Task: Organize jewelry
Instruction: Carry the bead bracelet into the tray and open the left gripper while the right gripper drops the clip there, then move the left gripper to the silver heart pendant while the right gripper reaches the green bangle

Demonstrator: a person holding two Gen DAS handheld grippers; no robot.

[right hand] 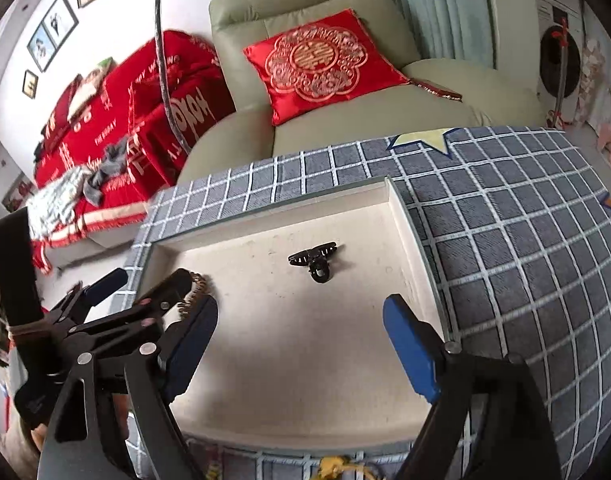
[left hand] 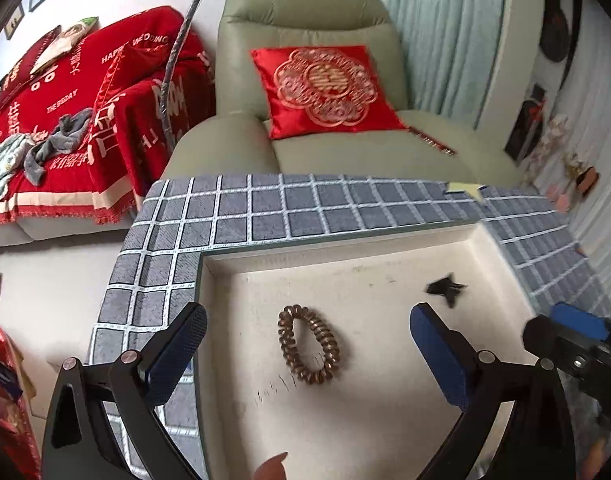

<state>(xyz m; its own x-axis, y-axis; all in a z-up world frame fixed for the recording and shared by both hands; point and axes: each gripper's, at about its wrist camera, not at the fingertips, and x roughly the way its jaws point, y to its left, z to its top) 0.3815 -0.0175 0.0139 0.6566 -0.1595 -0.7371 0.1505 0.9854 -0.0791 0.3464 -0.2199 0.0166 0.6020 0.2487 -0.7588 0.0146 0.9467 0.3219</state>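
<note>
Both tongs wide, holding nothing. Left tongs (left hand: 307, 344) over coil hair tie (left hand: 308, 345) in tray (right hand: 401, 216); right tongs (right hand: 301, 336) near black clip (right hand: 315, 261).

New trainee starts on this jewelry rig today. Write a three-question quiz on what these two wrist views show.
1. True or false: the brown spiral hair tie lies inside the white tray.
2. Which item lies ahead of the right gripper? A) a black claw hair clip B) a pearl necklace C) a silver watch
3. Fill in: both grippers are ____ and hold nothing.

Key
1. True. It lies flat on the tray floor, between the fingers of the left gripper in that view.
2. A. The black claw hair clip lies on the tray floor, apart from the hair tie.
3. Open.
</note>
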